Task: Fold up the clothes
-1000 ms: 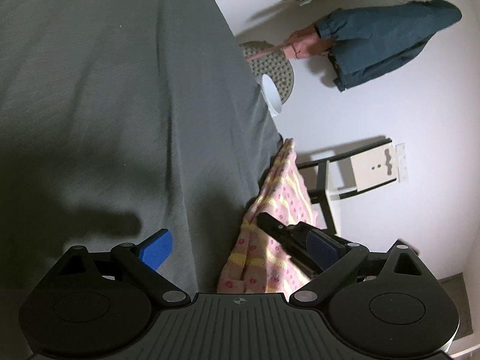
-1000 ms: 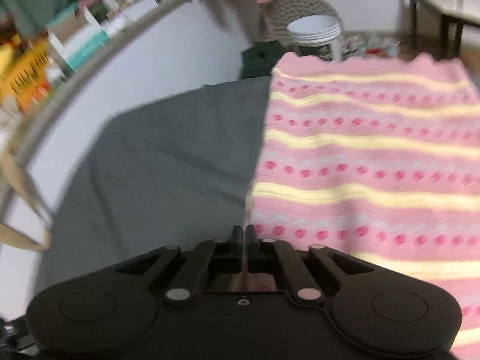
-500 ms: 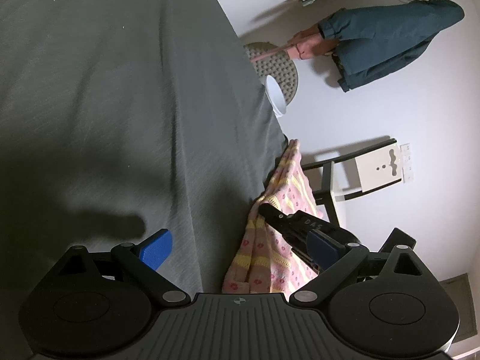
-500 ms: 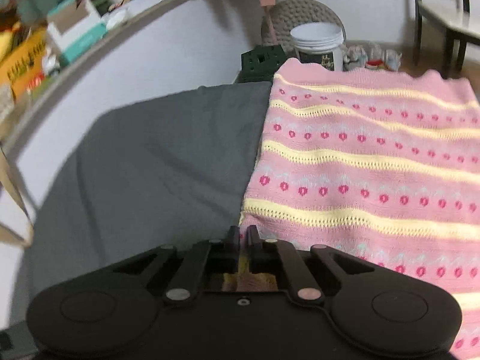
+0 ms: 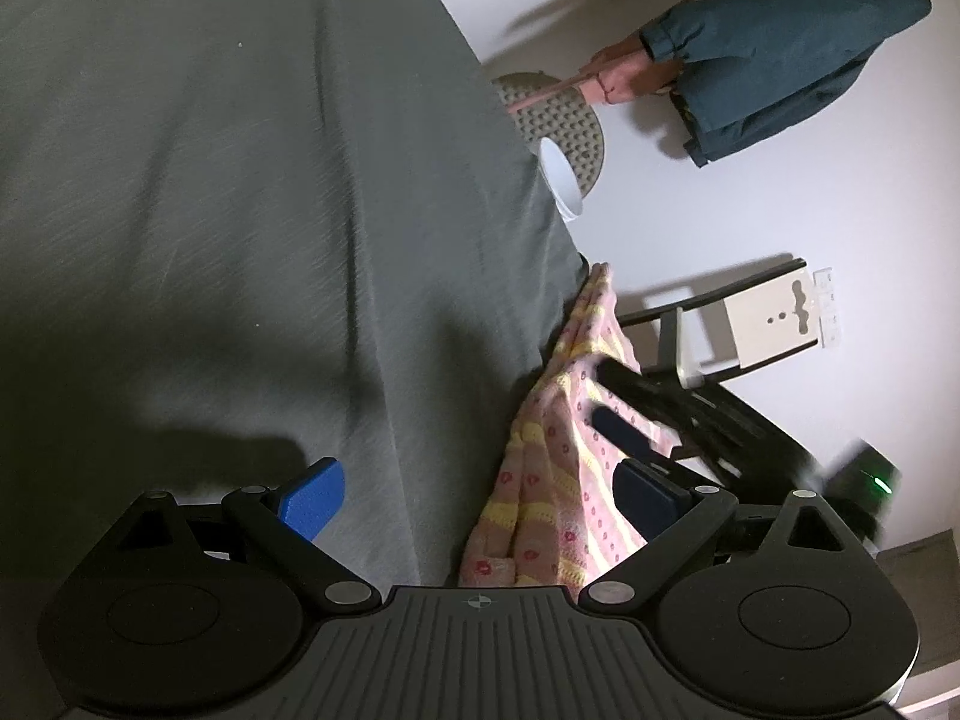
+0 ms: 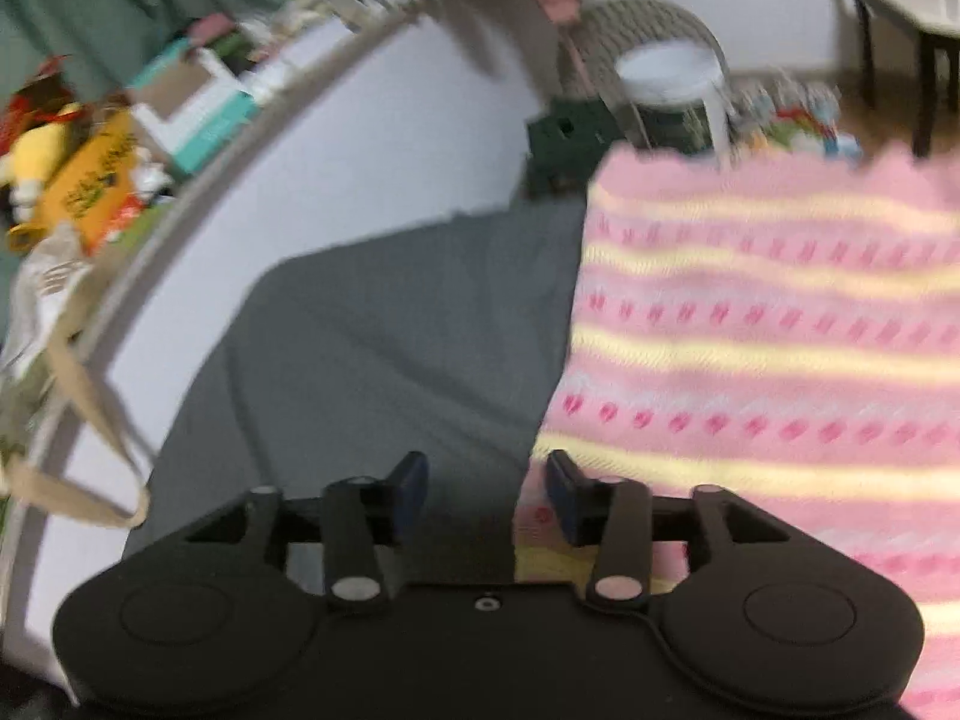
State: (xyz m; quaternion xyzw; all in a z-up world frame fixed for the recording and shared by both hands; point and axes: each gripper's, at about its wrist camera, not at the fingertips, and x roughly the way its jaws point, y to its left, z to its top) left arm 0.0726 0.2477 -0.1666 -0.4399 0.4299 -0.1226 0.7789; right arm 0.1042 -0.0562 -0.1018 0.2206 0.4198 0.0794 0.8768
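A pink knitted garment (image 6: 768,330) with yellow stripes and small red hearts lies spread on the grey sheet (image 6: 390,330). Its near-left corner sits just under the right finger of my right gripper (image 6: 486,480), which is open and grips nothing. In the left wrist view the same garment (image 5: 558,450) appears edge-on at the sheet's right border. The right gripper (image 5: 600,393) stands over it with its fingers apart. My left gripper (image 5: 480,495) is wide open above the grey sheet (image 5: 240,210), with its right pad beside the pink cloth and nothing between the pads.
Beyond the bed are a wicker chair (image 6: 648,24) with a white bucket (image 6: 672,72), and a dark-framed chair (image 5: 720,324). A blue garment (image 5: 780,48) hangs on the white wall. A cluttered shelf (image 6: 150,120) and a beige bag strap (image 6: 78,420) lie to the left.
My right gripper was shut on the pink garment's edge and has now opened and let it go. The left gripper has stayed open and almost still.
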